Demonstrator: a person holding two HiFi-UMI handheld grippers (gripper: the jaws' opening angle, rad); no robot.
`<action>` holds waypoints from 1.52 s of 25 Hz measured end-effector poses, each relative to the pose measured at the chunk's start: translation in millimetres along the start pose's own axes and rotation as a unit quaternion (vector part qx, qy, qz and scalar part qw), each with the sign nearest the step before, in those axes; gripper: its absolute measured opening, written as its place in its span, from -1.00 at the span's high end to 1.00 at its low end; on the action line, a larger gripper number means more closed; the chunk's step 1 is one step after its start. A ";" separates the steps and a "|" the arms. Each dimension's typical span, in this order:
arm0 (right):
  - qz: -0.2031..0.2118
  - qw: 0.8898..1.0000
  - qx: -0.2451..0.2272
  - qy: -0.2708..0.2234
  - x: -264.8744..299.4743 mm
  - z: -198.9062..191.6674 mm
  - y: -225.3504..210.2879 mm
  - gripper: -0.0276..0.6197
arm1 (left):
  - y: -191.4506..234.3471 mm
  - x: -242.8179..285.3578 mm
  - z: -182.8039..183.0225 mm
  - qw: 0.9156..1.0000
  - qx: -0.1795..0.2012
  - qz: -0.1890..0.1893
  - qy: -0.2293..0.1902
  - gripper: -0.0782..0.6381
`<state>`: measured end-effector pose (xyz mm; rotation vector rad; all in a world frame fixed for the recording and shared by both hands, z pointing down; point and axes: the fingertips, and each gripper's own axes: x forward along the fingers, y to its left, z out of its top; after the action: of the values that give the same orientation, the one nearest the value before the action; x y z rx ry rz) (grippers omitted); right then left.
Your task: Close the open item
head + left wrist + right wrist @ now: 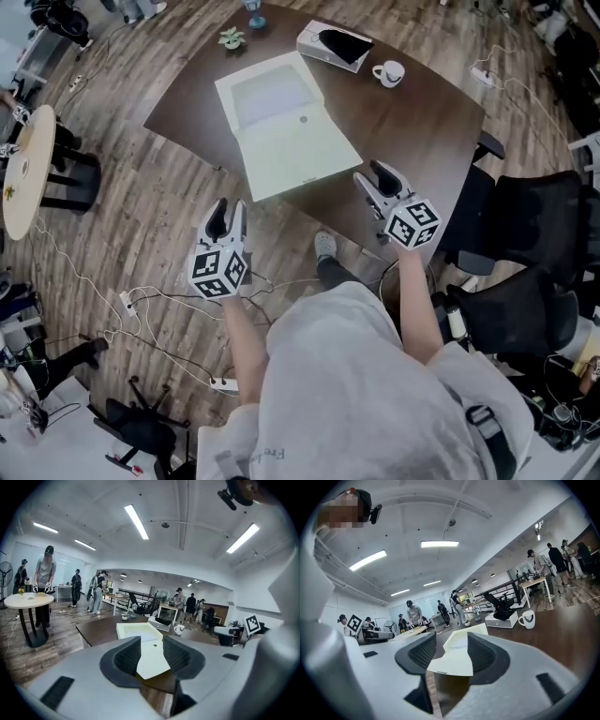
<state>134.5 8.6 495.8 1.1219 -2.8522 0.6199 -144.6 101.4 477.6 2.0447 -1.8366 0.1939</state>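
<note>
A pale, flat box [286, 127] lies open on the dark brown table [417, 122], its shallow tray half at the far side and its flat half reaching the near edge. My left gripper [225, 214] hangs over the floor just short of the table's near-left edge, open and holding nothing. My right gripper [375, 178] hovers at the box's near-right corner, also open and holding nothing. In the left gripper view the box [136, 631] shows beyond the gap of the left gripper [151, 653]. In the right gripper view the box [457, 660] lies ahead of the right gripper [451, 651].
At the table's far end stand a white box with a black insert [335, 45], a white mug [389, 72] and a small plant [232, 38]. Black office chairs [534, 234] crowd the right side. Cables [159, 300] run over the wooden floor, with a round table [23, 169] at left.
</note>
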 end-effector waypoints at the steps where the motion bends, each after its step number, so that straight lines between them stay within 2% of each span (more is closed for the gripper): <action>1: 0.003 1.000 0.003 0.001 3.4 3.2 -6.8 0.26 | 1.1 6.1 2.7 1.000 0.002 0.002 0.003 0.39; 5: 0.011 1.000 0.016 0.002 12.6 12.8 -32.7 0.26 | 7.2 27.4 21.8 1.000 0.010 0.012 0.002 0.39; 8: 0.026 0.999 -0.003 0.021 22.7 10.9 -47.5 0.24 | 7.7 45.7 33.1 1.000 0.022 0.012 -0.003 0.39; 11: 0.059 0.995 -0.048 0.065 27.8 3.3 -56.2 0.23 | 1.0 57.1 36.0 0.999 0.041 -0.011 -0.002 0.39; 13: 0.081 0.987 -0.097 0.102 31.6 -1.1 -62.7 0.21 | -0.5 62.7 36.9 0.998 0.059 -0.025 0.003 0.39; 15: 0.103 0.974 -0.148 0.140 36.3 -9.2 -67.7 0.20 | 0.9 68.3 30.3 0.996 0.083 -0.035 0.017 0.39; 19: 0.148 0.938 -0.232 0.209 43.5 -40.7 -63.1 0.14 | 5.3 77.7 -4.7 0.991 0.108 -0.062 0.057 0.35; 21: 0.171 0.923 -0.257 0.229 49.4 -53.7 -54.7 0.12 | 6.8 82.9 -25.5 0.987 0.118 -0.079 0.079 0.34; 24: 0.203 0.907 -0.268 0.253 58.8 -72.4 -43.1 0.07 | 2.8 92.7 -53.9 0.977 0.141 -0.116 0.107 0.27; 27: 0.234 0.885 -0.292 0.277 67.5 -89.2 -33.0 -0.01 | -3.2 101.5 -79.3 0.963 0.169 -0.159 0.135 0.19; 31: 0.236 0.842 -0.354 0.331 73.1 -115.0 -40.0 -0.13 | -9.0 106.4 -106.2 0.937 0.228 -0.216 0.154 0.07; 34: 0.224 0.821 -0.389 0.354 75.1 -132.8 -49.5 -0.21 | -11.1 103.8 -123.1 0.917 0.275 -0.234 0.171 0.03; 38: 0.213 0.794 -0.427 0.376 79.3 -149.2 -59.2 -0.22 | -6.1 110.4 -145.7 0.902 0.306 -0.237 0.189 0.02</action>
<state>95.4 -27.6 666.7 0.0321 -2.1727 -0.2350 -101.9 53.5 648.9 2.5510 -1.0714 1.0555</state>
